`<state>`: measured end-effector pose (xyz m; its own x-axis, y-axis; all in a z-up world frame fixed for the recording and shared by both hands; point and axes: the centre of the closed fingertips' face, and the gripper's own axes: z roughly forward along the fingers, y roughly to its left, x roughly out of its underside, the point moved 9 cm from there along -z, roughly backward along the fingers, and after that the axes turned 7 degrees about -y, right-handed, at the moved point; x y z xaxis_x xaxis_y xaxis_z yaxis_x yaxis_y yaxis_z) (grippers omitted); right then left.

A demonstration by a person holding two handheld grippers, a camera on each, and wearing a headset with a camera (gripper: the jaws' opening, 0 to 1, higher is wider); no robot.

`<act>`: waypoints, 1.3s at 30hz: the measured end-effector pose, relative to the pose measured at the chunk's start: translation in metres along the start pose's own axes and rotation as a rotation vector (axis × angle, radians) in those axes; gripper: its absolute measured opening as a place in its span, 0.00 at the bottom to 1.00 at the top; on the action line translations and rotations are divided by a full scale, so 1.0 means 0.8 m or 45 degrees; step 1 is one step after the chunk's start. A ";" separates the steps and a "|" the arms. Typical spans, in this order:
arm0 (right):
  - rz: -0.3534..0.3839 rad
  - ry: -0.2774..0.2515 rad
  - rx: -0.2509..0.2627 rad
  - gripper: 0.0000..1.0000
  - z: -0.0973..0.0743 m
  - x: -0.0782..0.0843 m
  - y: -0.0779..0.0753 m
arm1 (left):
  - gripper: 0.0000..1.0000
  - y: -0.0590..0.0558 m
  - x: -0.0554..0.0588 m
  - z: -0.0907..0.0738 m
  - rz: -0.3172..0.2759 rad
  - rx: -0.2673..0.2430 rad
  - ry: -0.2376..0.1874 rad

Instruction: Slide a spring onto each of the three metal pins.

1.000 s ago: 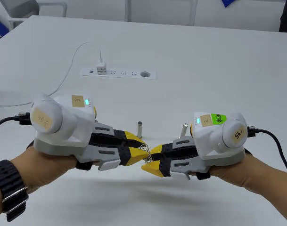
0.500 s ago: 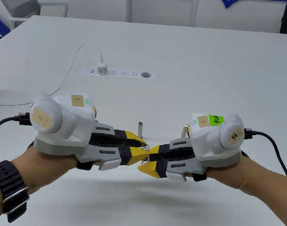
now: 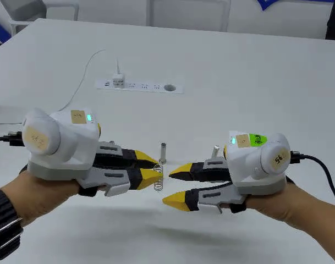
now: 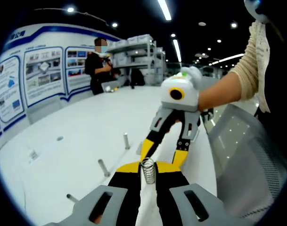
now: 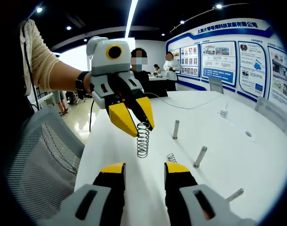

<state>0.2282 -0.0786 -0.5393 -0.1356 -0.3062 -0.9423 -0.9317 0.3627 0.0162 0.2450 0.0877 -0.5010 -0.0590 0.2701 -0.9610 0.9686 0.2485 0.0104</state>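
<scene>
A spring (image 5: 143, 140) is clamped by its upper end between the closed fingers of the left gripper (image 3: 158, 170) and hangs down from them. It is held just in front of the right gripper (image 3: 170, 187), whose fingers are spread apart around nothing. Three metal pins (image 5: 200, 157) are seen on the white table (image 3: 239, 82), with a second spring (image 5: 171, 157) lying near them.

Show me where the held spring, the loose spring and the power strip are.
held spring (image 5: 143, 140), right gripper view, middle coils.
loose spring (image 5: 171, 157), right gripper view, top coils.
power strip (image 3: 139, 85), head view, middle of its top face.
</scene>
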 end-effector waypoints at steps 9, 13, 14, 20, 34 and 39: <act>0.043 -0.016 0.046 0.38 -0.017 0.006 -0.006 | 0.10 0.033 0.003 -0.036 -0.014 -0.145 -0.027; 0.050 -0.019 0.063 0.40 -0.022 0.007 -0.007 | 0.10 0.049 0.006 -0.050 -0.024 -0.206 -0.027; 0.049 -0.018 0.068 0.40 -0.024 0.007 -0.007 | 0.10 0.055 0.007 -0.056 -0.027 -0.228 -0.029; 0.056 -0.020 0.083 0.46 -0.031 0.009 -0.008 | 0.10 0.073 0.013 -0.069 -0.040 -0.294 -0.025; 0.064 -0.009 0.141 0.65 -0.048 0.019 -0.009 | 0.10 0.107 0.014 -0.076 -0.036 -0.381 -0.010; 0.079 -0.009 0.167 0.69 -0.055 0.024 -0.011 | 0.10 0.116 0.016 -0.074 -0.035 -0.406 -0.004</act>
<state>0.2188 -0.1265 -0.5425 -0.1884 -0.2738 -0.9431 -0.8697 0.4927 0.0307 0.3196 0.1691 -0.4958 -0.0830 0.2562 -0.9630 0.8421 0.5348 0.0697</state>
